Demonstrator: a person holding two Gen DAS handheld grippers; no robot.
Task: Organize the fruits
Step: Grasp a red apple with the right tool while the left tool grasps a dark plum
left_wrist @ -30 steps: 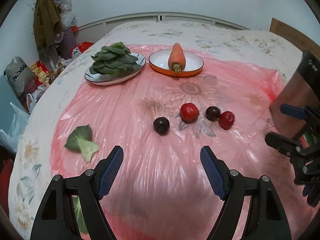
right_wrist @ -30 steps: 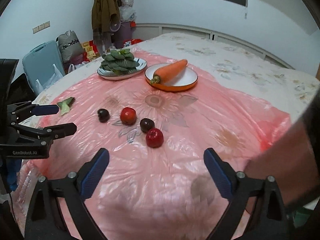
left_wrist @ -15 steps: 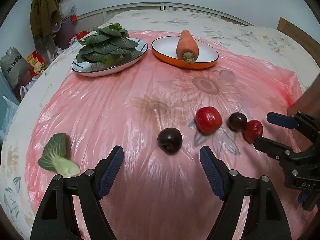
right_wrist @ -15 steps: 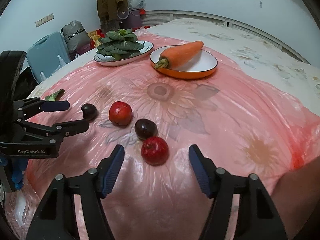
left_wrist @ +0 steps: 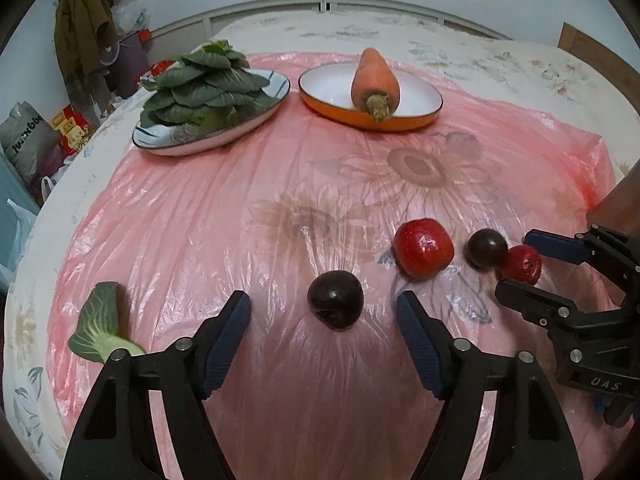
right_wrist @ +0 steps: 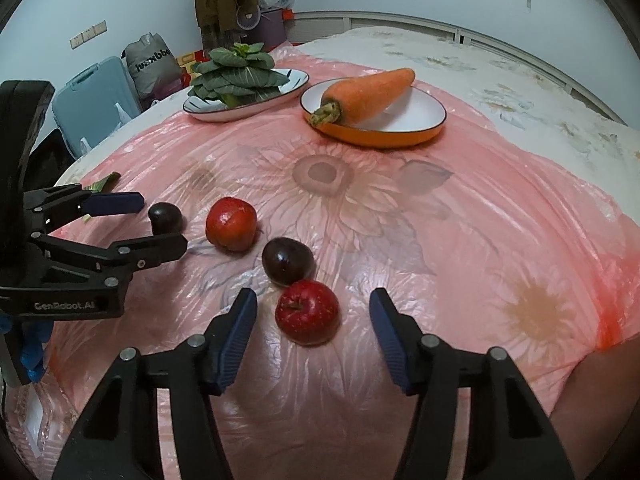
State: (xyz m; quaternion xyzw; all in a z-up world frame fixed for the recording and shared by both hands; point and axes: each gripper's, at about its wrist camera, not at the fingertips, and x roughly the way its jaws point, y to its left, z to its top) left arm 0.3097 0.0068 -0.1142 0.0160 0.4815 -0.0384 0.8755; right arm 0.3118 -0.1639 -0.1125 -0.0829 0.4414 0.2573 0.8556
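A: Where are the fruits? Plum (left_wrist: pixel 335 299) just ahead of the left gripper (left_wrist: pixel 323 330), apple (right_wrist: pixel 307 311) between the right gripper's (right_wrist: pixel 313 330) fingers

B: Finger state? Both pairs apart, just closing, touching nothing

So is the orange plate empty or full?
Not empty: one carrot lies on the orange plate, leaving much white inside bare.

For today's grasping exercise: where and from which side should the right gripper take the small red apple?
Grip the red apple across its round middle, from above and the near side; the dark plum crowds its far side. The right gripper already straddles it, open.
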